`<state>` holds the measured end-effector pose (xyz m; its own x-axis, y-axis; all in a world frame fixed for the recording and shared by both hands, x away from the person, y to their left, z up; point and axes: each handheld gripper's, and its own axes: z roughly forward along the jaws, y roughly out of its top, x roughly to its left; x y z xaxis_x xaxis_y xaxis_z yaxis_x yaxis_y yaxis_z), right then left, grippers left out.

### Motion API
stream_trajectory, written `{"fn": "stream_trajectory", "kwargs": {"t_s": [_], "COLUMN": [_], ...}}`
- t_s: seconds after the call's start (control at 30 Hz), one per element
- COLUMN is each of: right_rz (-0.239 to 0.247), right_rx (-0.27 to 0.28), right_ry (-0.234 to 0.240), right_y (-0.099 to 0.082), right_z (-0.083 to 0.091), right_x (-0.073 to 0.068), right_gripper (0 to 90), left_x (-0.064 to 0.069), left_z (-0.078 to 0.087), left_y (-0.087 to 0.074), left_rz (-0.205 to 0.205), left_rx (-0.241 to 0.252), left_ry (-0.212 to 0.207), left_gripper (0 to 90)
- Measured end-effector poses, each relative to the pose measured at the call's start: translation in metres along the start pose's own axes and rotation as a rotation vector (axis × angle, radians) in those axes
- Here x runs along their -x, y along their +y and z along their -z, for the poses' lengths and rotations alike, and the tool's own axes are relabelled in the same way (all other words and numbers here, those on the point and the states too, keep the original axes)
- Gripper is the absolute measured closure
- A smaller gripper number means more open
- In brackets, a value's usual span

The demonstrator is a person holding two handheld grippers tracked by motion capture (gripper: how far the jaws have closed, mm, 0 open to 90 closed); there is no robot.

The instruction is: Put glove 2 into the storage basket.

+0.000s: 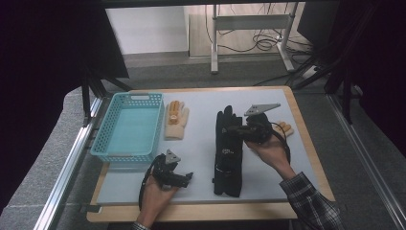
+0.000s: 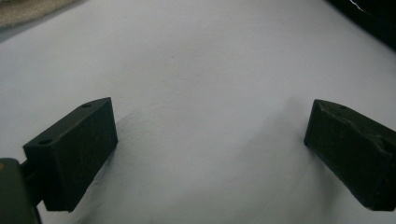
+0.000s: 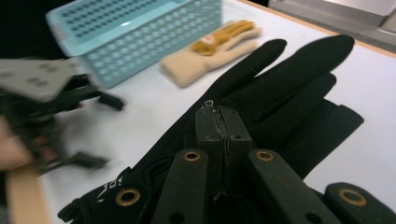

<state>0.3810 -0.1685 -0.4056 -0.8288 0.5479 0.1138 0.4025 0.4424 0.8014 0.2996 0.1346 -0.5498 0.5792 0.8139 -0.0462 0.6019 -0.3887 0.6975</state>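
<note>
Right gripper [image 3: 222,122] jaws pressed together above the black glove [image 3: 280,88], pinching its fabric. Left gripper [image 2: 210,140] jaws wide apart, empty, on the near-left table [image 2: 201,60].

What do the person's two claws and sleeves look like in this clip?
Both the left claw and the right claw are black, each topped by a grey three-cornered plate with a black cable looping behind. The jaws are blocky black pads; the right one's linkage carries brass-coloured rivets. The right forearm wears a dark plaid sleeve.
</note>
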Motion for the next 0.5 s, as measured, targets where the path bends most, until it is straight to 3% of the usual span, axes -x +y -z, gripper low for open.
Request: {"fn": "stream_trajectory", "kwargs": {"t_s": [0.1, 0.27, 0.43, 0.5], "right_rz": [-0.009, -0.02, -0.084, -0.096], "right_rx": [-0.005, -0.031, -0.055, -0.057], "right_ry": [0.023, 0.045, 0.039, 0.013], "right_y": [-0.01, -0.031, -0.055, -0.063], "right_z": [0.006, 0.0, -0.017, -0.023], "right_x": [-0.013, -0.025, -0.022, -0.019], "right_gripper": [87.6, 87.6, 87.6, 87.5], "left_x": [0.0, 0.0, 0.0, 0.0], "left_z": [0.0, 0.0, 0.0, 0.0], "left_y": [0.0, 0.0, 0.0, 0.0], "left_rz": [0.0, 0.004, 0.004, -0.001], "left_rx": [0.0, 0.003, 0.004, 0.0], "left_ry": [0.0, 0.0, 0.001, 0.001], "left_gripper": [2.7, 2.7, 2.7, 2.7]}}
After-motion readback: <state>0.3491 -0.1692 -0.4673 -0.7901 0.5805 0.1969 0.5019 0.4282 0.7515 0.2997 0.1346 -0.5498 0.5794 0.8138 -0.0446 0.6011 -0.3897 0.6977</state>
